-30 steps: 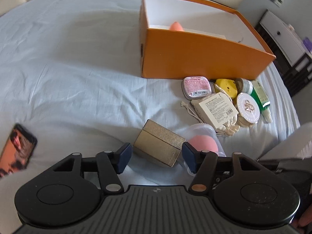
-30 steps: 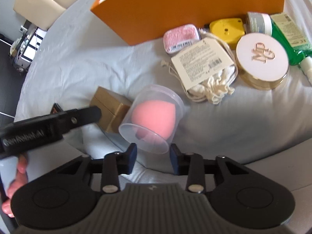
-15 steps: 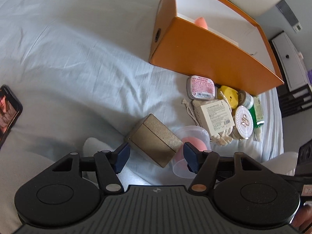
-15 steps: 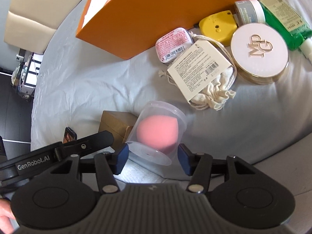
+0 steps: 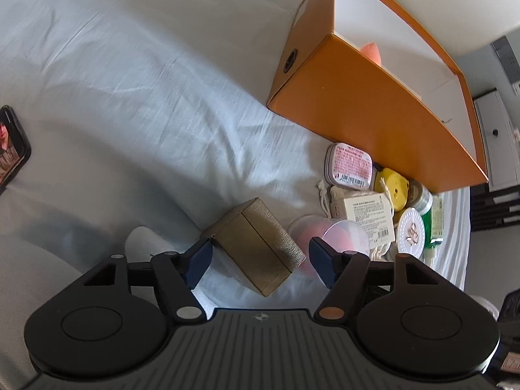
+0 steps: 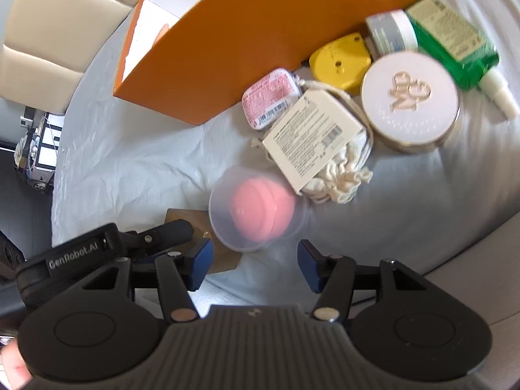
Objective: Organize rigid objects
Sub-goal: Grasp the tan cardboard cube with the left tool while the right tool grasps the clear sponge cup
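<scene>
A gold box (image 5: 256, 247) lies on the bed sheet between the open fingers of my left gripper (image 5: 260, 260), which does not touch it; its corner also shows in the right wrist view (image 6: 185, 221). A clear case holding a pink sponge (image 6: 256, 209) lies just ahead of my right gripper (image 6: 253, 265), which is open and empty; the case shows in the left wrist view too (image 5: 328, 237). An orange box (image 5: 367, 97) stands open behind, with a peach item (image 5: 370, 52) inside.
Beside the orange box (image 6: 260, 32) lie a pink tin (image 6: 271, 100), a tagged cloth pouch (image 6: 318, 149), a yellow case (image 6: 339, 60), a round compact (image 6: 411, 97), a small jar (image 6: 390, 31) and a green bottle (image 6: 455, 42). A phone (image 5: 9, 144) lies at far left.
My right gripper has opened wide and drawn back from the sponge case, which now lies on the sheet. My left gripper has tilted and risen over the gold box, still open.
</scene>
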The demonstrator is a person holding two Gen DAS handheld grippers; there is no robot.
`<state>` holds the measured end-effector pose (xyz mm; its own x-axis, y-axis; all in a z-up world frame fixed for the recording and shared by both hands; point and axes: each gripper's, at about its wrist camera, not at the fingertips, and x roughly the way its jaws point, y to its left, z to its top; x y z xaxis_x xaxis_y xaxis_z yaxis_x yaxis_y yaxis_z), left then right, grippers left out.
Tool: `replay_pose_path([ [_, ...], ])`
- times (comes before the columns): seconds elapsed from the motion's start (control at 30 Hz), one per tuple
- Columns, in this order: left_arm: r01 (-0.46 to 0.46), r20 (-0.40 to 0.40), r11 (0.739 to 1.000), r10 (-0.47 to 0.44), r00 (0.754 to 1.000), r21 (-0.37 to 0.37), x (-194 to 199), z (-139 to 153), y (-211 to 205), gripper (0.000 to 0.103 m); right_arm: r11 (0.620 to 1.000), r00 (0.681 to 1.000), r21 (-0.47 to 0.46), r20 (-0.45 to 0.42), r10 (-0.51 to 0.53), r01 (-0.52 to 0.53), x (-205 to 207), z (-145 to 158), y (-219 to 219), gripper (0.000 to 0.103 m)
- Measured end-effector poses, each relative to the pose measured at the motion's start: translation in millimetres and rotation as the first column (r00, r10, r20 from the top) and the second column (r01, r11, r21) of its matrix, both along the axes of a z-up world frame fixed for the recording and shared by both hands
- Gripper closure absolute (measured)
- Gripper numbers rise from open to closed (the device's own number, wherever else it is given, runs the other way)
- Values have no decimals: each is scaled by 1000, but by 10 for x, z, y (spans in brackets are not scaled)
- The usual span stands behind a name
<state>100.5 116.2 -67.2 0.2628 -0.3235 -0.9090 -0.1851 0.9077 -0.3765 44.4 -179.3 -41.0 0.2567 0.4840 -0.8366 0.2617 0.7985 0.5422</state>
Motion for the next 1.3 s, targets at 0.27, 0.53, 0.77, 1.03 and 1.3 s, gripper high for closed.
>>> replay_pose_path([
  [0.27,-55,-28,998,55,998,21,64,-96,-90,17,937,948,-270,167,271,-220,-23,218,277,44],
  [0.53,47,-13,991,-46,999,124,45,-108,-247,31,861,874,-381,214,437,-338,-48,156,483,44],
  [0.77,147,-5,972,-148,989,184,44,-102,-319,38,801,815,-451,232,531,-394,-59,120,601,40],
  [1.03,146,-64,981,-138,988,131,123,-263,-292,38,739,768,-528,230,598,-418,10,4,800,41],
  [1.3,159,-58,976,-151,987,148,139,-278,-332,45,712,740,-561,241,628,-422,-2,-45,858,43],
])
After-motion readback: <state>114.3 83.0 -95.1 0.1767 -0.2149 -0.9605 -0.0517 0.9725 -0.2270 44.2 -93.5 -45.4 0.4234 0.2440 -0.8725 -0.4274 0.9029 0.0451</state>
